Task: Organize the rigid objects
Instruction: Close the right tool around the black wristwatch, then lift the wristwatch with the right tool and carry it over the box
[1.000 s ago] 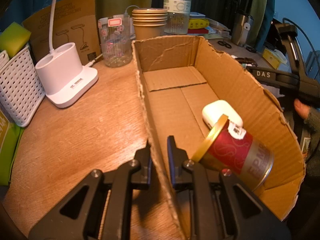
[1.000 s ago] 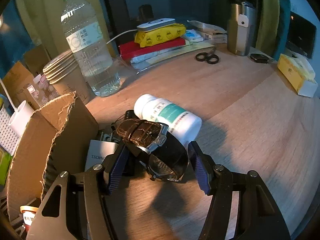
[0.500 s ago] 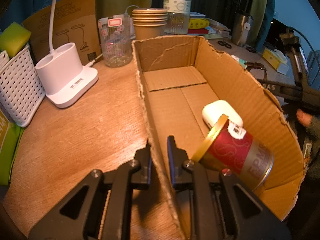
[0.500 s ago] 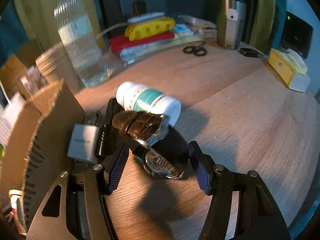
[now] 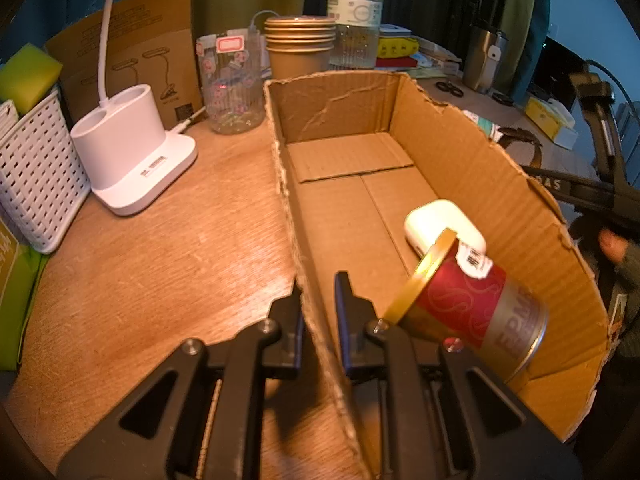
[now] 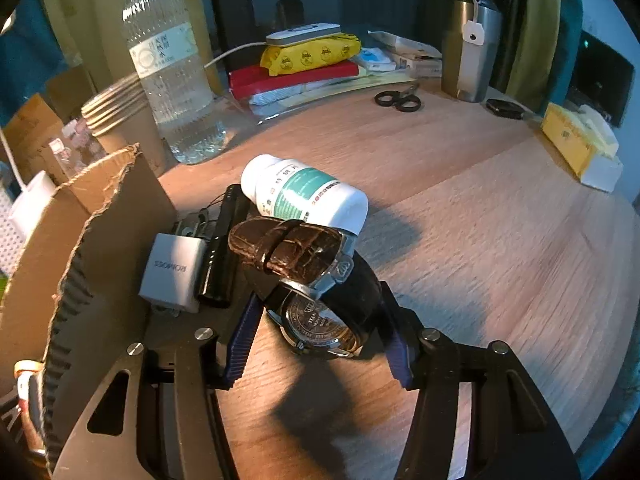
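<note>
The left gripper [image 5: 319, 294] is clamped shut on the near left wall of the open brown cardboard box [image 5: 516, 200], one finger outside the wall and one inside, with the torn corrugated edge pinched between them. The box stands on the wooden table [image 5: 168, 264]. Inside it, toward the near right corner, a red and gold cylindrical tin with a gold lid [image 5: 472, 308] lies on its side, leaning against a white rounded plastic case [image 5: 440, 224] that rests on the box floor just behind it.

The right gripper [image 6: 320, 320] sits low over the table just outside the box's right wall, and its jaws have just been closing. Between them lies a wristwatch with a brown leather strap and a steel case [image 6: 316, 280], its case back turned up toward the camera and its strap looped over. The blue-padded fingers [image 6: 240, 340] stand close on either side of the watch; whether the pads already press on it cannot be told.

Just behind the watch a white pill bottle with a green label [image 6: 304, 192] lies on its side. To the left of the watch, between it and the box wall, lie a slim black cylinder [image 6: 222, 248] and a small white charger block [image 6: 172, 272], side by side and touching.

Farther back on the table stand a clear plastic water bottle [image 6: 172, 76], a stack of brown paper cups [image 6: 124, 120] and a steel tumbler [image 6: 468, 48], with black-handled scissors [image 6: 398, 100] lying near the tumbler.
</note>
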Tool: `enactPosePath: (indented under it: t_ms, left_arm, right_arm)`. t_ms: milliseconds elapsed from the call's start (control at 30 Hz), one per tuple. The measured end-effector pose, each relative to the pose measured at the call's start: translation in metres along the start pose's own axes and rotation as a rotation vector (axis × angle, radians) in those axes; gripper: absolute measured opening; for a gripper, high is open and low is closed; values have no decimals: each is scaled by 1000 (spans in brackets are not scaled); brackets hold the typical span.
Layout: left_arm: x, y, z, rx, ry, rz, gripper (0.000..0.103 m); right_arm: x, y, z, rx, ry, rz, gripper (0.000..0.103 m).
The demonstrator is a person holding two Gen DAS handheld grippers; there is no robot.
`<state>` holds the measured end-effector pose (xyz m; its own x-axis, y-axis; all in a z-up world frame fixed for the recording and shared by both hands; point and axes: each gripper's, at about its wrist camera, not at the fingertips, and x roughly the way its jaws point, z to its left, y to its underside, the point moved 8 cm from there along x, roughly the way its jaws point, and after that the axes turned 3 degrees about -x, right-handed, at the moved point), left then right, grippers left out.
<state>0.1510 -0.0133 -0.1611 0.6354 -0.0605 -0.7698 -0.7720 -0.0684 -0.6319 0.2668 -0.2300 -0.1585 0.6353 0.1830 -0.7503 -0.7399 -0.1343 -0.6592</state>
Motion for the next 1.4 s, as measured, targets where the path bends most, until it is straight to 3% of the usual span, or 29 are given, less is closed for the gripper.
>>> enactPosePath:
  t_ms: [533,1100,1400]
  left_arm:
    - [1,0,0,0,-1,-1,14]
    - [1,0,0,0,-1,-1,14]
    - [1,0,0,0,-1,-1,14]
  right_arm:
    - [-34,-3,0,22,-61,-80,59]
    - [-105,-18,64,-86,-179,-219,59]
    - [-114,-10,105,-175,-247,-216,59]
